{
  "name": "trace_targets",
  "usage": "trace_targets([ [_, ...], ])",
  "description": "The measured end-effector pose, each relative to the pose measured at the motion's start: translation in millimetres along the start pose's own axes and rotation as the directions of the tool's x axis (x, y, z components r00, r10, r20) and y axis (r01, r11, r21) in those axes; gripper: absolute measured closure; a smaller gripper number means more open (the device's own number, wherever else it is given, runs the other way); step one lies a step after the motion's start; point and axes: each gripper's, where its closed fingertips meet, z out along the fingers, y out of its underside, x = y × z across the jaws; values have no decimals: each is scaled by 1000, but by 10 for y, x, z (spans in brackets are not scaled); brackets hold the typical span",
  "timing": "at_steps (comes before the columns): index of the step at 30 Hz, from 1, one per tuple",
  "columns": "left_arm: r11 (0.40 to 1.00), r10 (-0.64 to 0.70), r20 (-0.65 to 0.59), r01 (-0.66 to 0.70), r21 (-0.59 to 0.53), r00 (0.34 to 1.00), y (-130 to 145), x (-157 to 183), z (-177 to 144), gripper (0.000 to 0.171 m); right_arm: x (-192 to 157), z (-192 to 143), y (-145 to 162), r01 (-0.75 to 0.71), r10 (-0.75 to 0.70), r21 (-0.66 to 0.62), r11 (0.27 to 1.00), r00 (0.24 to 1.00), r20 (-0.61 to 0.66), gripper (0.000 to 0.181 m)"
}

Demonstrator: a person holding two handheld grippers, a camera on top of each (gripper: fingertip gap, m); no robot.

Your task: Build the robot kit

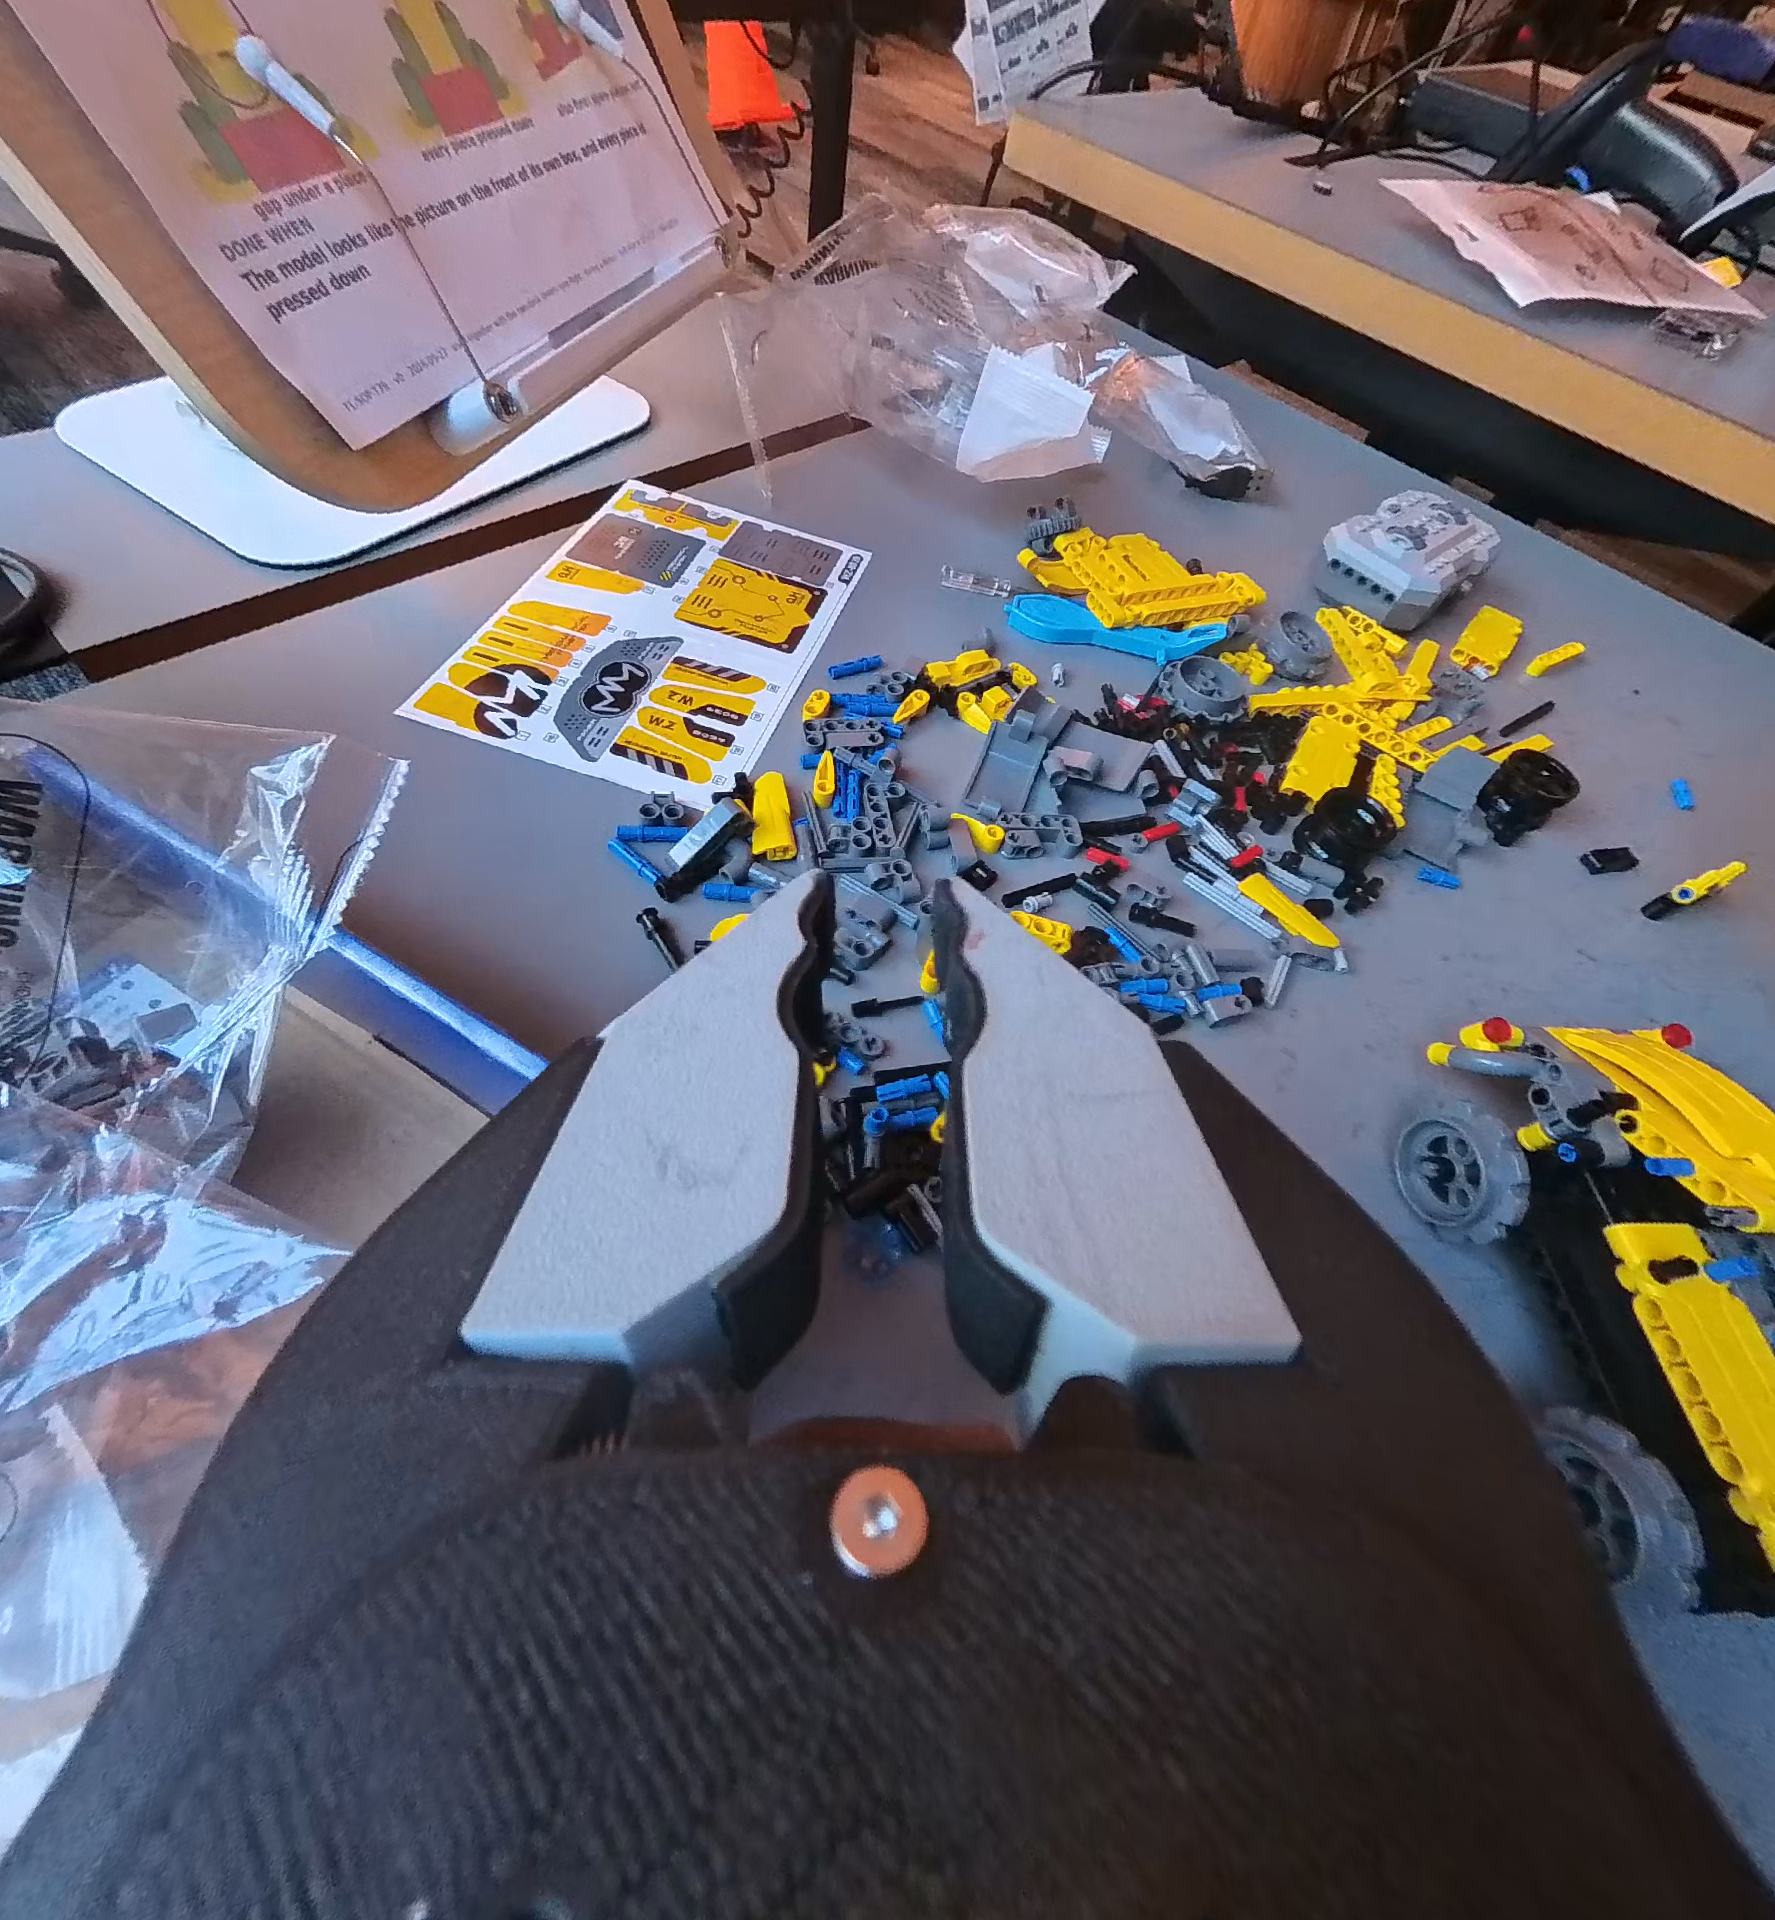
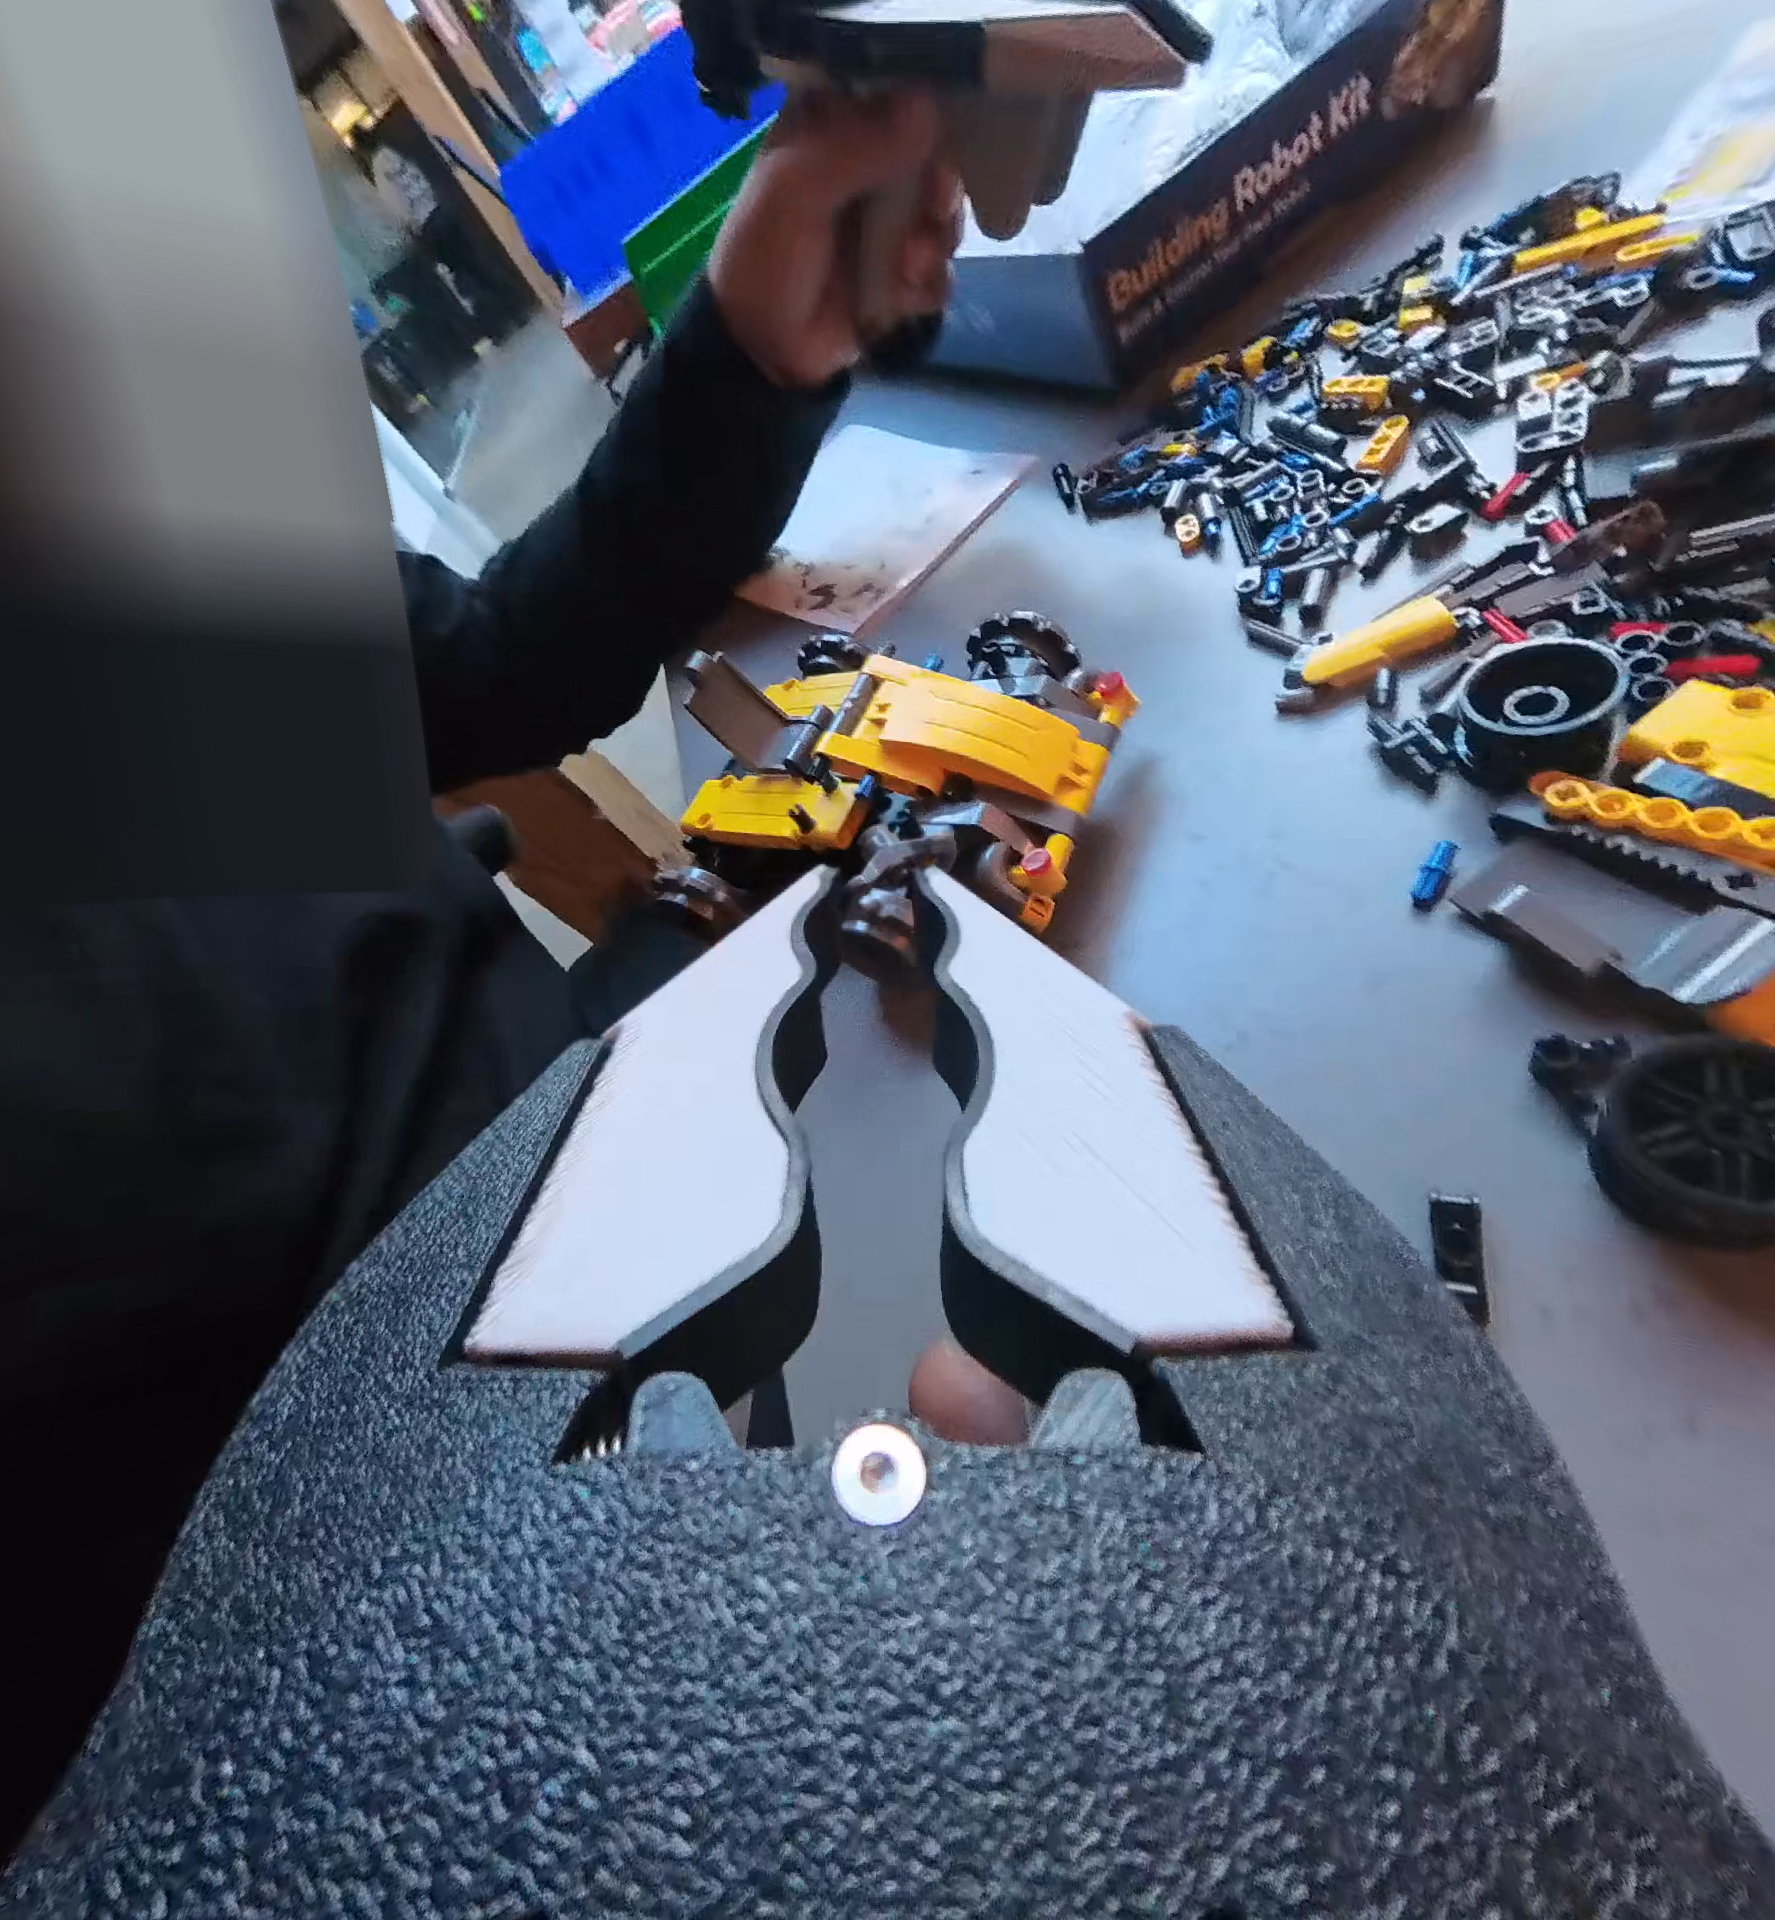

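My left gripper (image 1: 885, 896) is open with a narrow gap and nothing in it, held above the near edge of a pile of small blue, grey, black and yellow building pieces (image 1: 1122, 821). A part-built yellow vehicle (image 1: 1693, 1247) lies to its right. My right gripper (image 2: 875, 885) is shut on a small dark grey connector piece (image 2: 878, 896), right at the near end of the same yellow vehicle (image 2: 924, 758). The left gripper also shows in the right wrist view (image 2: 966, 62), held high by a hand (image 2: 810, 260) with a black sleeve.
A sticker sheet (image 1: 644, 644) lies behind the pile, with a standing instruction board (image 1: 363, 208) and clear bags (image 1: 1018, 343) beyond. More bags (image 1: 83, 1039) lie on the left. The kit box (image 2: 1267, 187), black wheels (image 2: 1735, 1143) and loose parts (image 2: 1485, 436) lie to the right. The gap from one gripper's tips to the other's is roughly 30 centimetres.
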Motion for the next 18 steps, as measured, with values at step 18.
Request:
trace_targets([
  [18, 994, -15, 50, 10, 110, 999, -233, -121, -246, 158, 269, 563, -469, 332, -362, -172, 928, 913, -189, 168],
])
